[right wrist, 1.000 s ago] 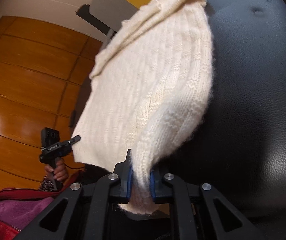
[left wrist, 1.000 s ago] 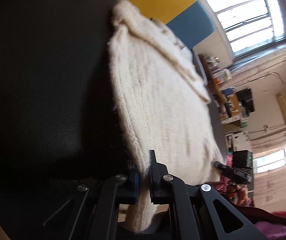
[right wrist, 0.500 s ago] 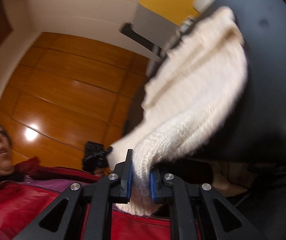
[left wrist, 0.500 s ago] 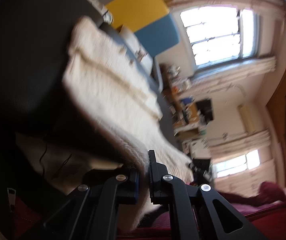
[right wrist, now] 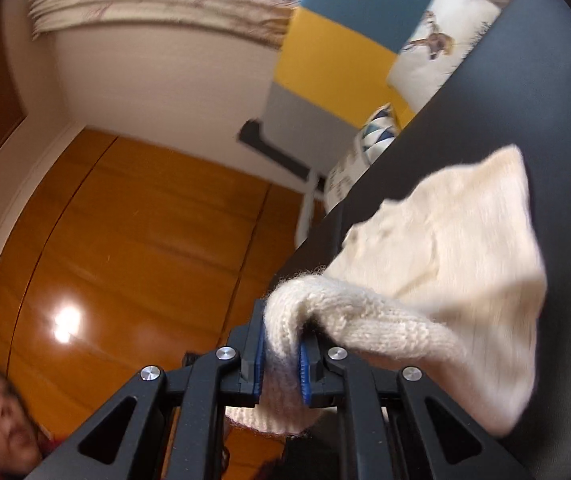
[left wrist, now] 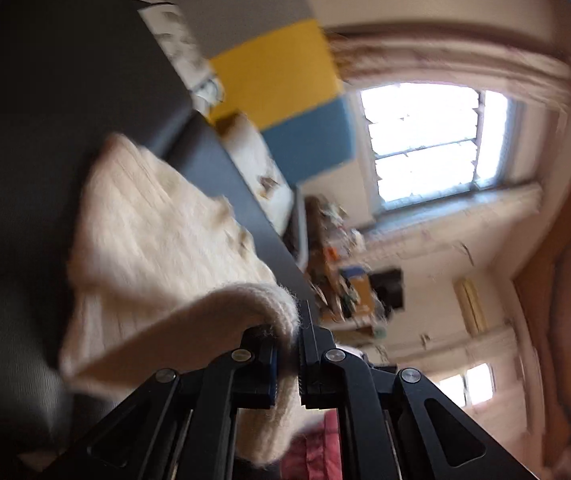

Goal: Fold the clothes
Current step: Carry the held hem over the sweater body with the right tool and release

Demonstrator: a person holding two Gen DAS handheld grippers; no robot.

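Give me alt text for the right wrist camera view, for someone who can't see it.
The right gripper, seen from just behind its black fingers, is clamped on a bunched edge of a cream knitted sweater that trails away over a dark padded surface. Behind are orange wood panelling, a blue, yellow and grey wall panel and patterned cushions; the picture is motion-blurred.

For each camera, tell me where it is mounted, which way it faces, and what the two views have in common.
Left wrist: sits on the left hand-held gripper, looking along its fingers over the cream knit sweater and the dark sofa toward a bright window; only the black gripper linkage shows.
Right wrist: sits on the right hand-held gripper, facing the sweater, the sofa and a wooden wall; linkage and part of the person's head show.
Shared: sweater, sofa, yellow-blue panel.
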